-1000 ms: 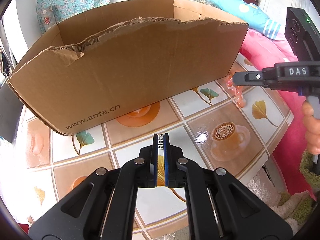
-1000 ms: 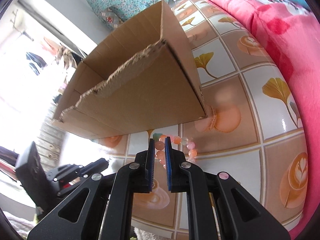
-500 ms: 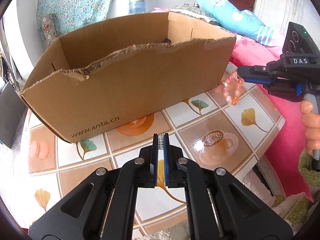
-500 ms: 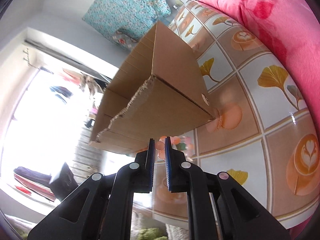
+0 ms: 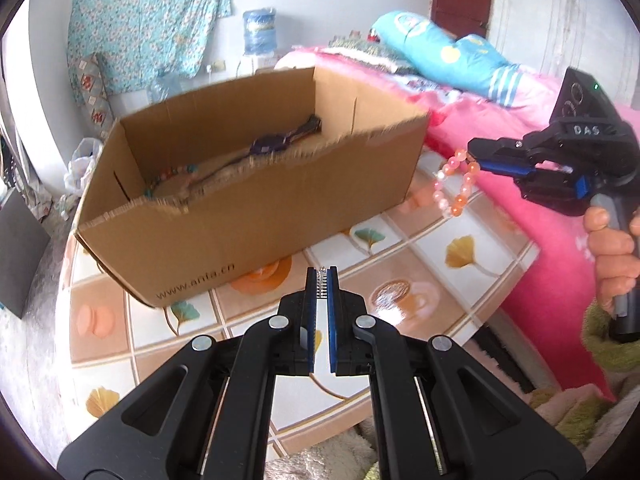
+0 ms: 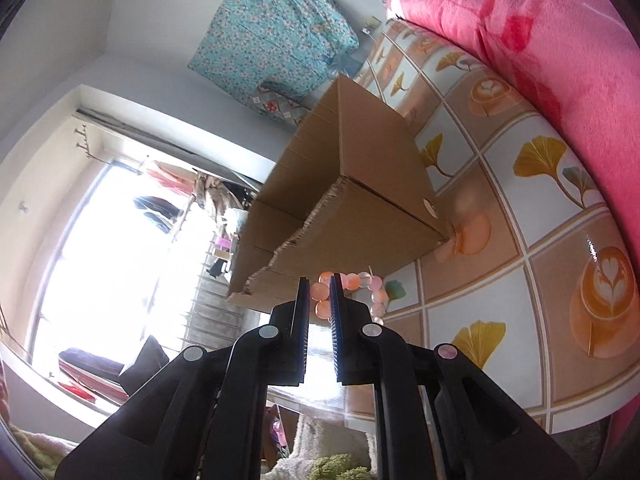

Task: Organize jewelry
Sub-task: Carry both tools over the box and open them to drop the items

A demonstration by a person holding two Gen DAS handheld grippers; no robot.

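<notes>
1. The right claw (image 5: 474, 156) is clamped on a bead bracelet (image 5: 454, 186) of pink and orange beads; the bracelet hangs in the air just to the right of the cardboard box (image 5: 256, 200), clear of the tabletop (image 5: 460, 256) below it; the left claw (image 5: 321, 276) is closed narrow with nothing between its pads, hovering over the tabletop in front of the box.

2. The grip appears to take only a few beads at one side of the loop; in the right wrist view the pads pinch round beads (image 6: 320, 290), which are smooth and could roll out; a slip here would likely drop the bracelet beside the box, on the tabletop or towards the pink bed (image 5: 520, 128), not in it.

3. The box's front wall has a ragged torn rim (image 5: 240, 172); a loop carried in low could catch on it and be tugged from the claw; coming over the top looks safer.

4. The box already holds other jewelry (image 5: 280, 144); a careless drop could tangle the bracelet with those strands.

5. The bracelet hangs as a loop below the right claw; its long axis runs roughly vertical, slanting down and left towards the box's right end; its free lower end points at the tabletop.
</notes>
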